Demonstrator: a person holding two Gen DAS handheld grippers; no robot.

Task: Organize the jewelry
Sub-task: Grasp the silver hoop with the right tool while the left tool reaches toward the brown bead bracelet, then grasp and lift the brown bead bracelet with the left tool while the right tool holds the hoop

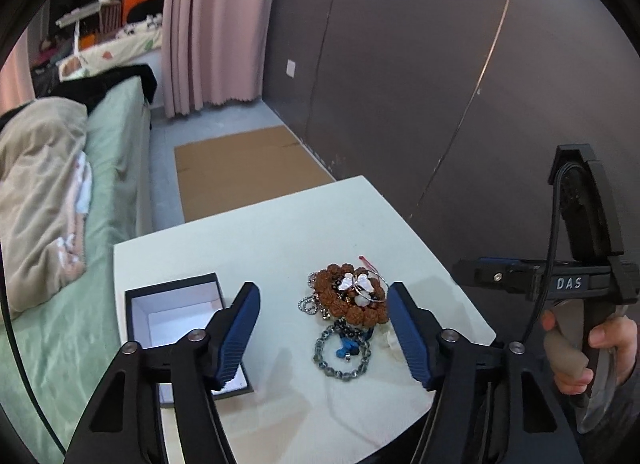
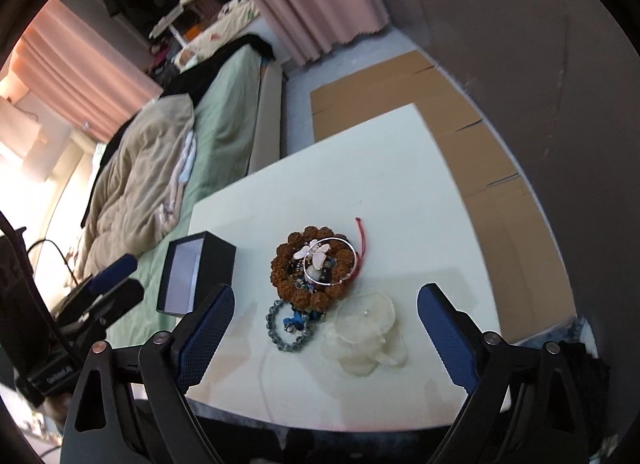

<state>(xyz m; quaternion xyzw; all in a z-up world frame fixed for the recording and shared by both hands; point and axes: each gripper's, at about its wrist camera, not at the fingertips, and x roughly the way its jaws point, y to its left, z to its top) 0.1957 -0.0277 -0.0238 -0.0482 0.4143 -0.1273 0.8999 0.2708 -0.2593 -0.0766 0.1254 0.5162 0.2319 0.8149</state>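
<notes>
A pile of jewelry lies in the middle of the white table [image 1: 280,232]: a brown bead bracelet [image 1: 352,310] with a silver bangle [image 1: 376,284] and a white butterfly piece [image 1: 356,282] on top, and a grey bead bracelet [image 1: 340,352] in front. An open black box [image 1: 176,316] with a white inside stands to the left. My left gripper [image 1: 324,328] is open above the table's near side, with the pile between its fingers. My right gripper [image 2: 326,328] is open and empty above the near edge. The pile [image 2: 316,264], the box [image 2: 196,272] and a translucent white flower piece [image 2: 364,336] show in the right wrist view.
A bed [image 1: 60,223] with a green sheet and beige blanket lies left of the table. Flat cardboard [image 1: 240,167] covers the floor beyond the table. A dark wall [image 1: 440,83] runs along the right. Pink curtains [image 1: 216,23] hang at the back.
</notes>
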